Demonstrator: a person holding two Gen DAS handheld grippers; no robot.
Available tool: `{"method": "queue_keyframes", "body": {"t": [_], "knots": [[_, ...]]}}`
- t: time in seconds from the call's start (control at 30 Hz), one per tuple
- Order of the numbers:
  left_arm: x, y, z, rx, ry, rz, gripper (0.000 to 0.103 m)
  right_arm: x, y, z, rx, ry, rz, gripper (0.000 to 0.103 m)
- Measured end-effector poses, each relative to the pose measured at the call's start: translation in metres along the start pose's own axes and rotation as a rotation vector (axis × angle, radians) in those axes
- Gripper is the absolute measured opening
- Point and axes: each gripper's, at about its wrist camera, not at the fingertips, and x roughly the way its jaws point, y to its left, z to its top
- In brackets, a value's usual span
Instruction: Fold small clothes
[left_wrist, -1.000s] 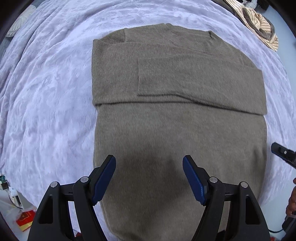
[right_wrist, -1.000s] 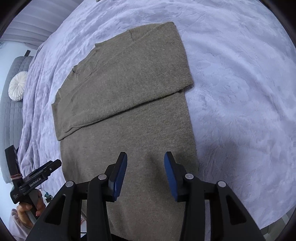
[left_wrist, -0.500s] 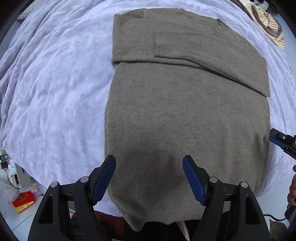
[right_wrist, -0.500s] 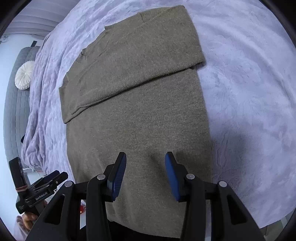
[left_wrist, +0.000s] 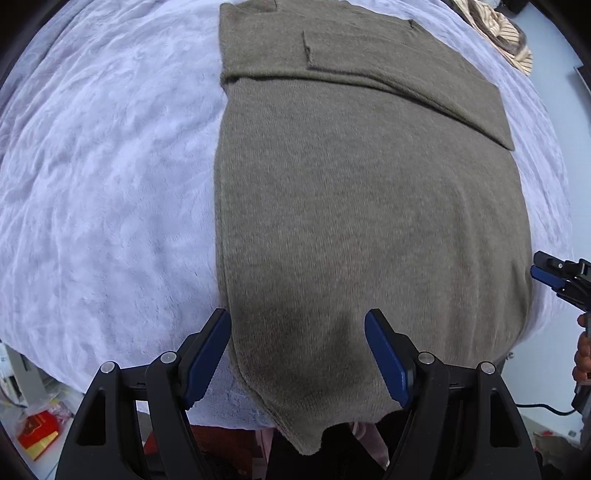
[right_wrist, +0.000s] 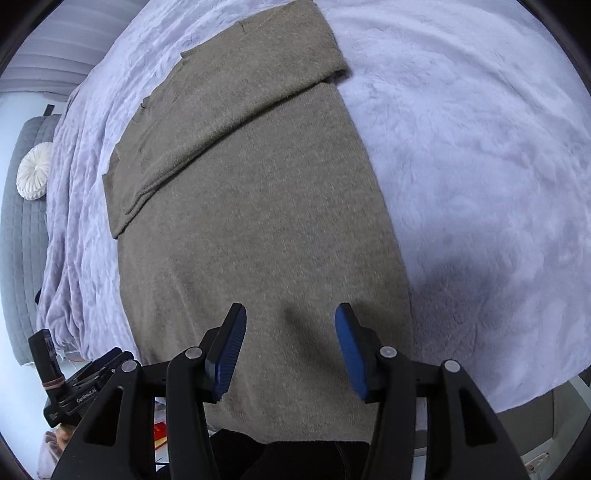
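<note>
the sweater (left_wrist: 369, 206) lies flat on the bed (left_wrist: 110, 166), sleeves folded in. it's soft, limp knit; i'd pinch the hem corners. left gripper (left_wrist: 297, 360) fingers apart, empty; right gripper (right_wrist: 290, 352) opening, empty.

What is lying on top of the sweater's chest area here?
Both sleeves lie folded across the upper part of the olive sweater, one overlapping the other. What the sleeves cover cannot be seen. The lilac blanket lies under the sweater.
</note>
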Motion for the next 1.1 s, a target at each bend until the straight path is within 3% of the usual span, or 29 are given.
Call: {"method": "queue_keyframes", "body": {"t": [0.03,0.07,0.1,0.2,0.27,0.47,0.7,0.77,0.8,0.87,0.9,0.93,1.1], "knots": [[0.001,0.002,-0.005,-0.002,0.004,-0.010,0.078,0.000,-0.003,-0.006,0.008,-0.001,-0.004,0.054],[0.002,0.005,-0.009,-0.006,0.001,-0.017,0.094,0.001,-0.007,-0.014,0.020,-0.002,-0.008,0.054],[0.001,0.007,-0.013,-0.010,-0.013,-0.020,0.103,0.001,-0.011,-0.021,0.030,-0.001,-0.006,0.054],[0.001,0.015,-0.024,-0.005,-0.024,-0.033,0.103,0.002,-0.023,-0.042,0.063,0.002,0.008,0.059],[0.004,0.024,-0.030,-0.006,-0.001,-0.038,0.103,-0.001,-0.031,-0.056,0.075,-0.010,0.045,0.080],[0.021,0.045,-0.042,-0.013,0.060,-0.100,0.103,0.000,-0.053,-0.086,0.071,0.011,0.023,0.080],[0.050,0.052,-0.061,-0.026,0.200,-0.284,0.102,0.026,-0.073,-0.092,0.092,0.046,0.087,0.080],[0.055,0.053,-0.064,-0.021,0.211,-0.290,0.095,0.037,-0.073,-0.093,0.105,0.074,0.123,0.079],[0.055,0.053,-0.067,-0.014,0.210,-0.279,0.083,0.040,-0.072,-0.094,0.111,0.085,0.127,0.075],[0.053,0.052,-0.067,0.007,0.206,-0.263,0.046,0.043,-0.069,-0.098,0.133,0.106,0.141,0.026],[0.054,0.049,-0.067,0.019,0.208,-0.272,0.013,0.041,-0.068,-0.100,0.135,0.101,0.158,0.016],[0.051,0.052,-0.067,0.025,0.213,-0.317,0.010,0.037,-0.063,-0.103,0.128,0.088,0.183,0.013],[0.017,0.055,-0.069,0.045,0.109,-0.453,0.010,0.011,-0.048,-0.105,0.122,0.036,0.346,0.011]]}}
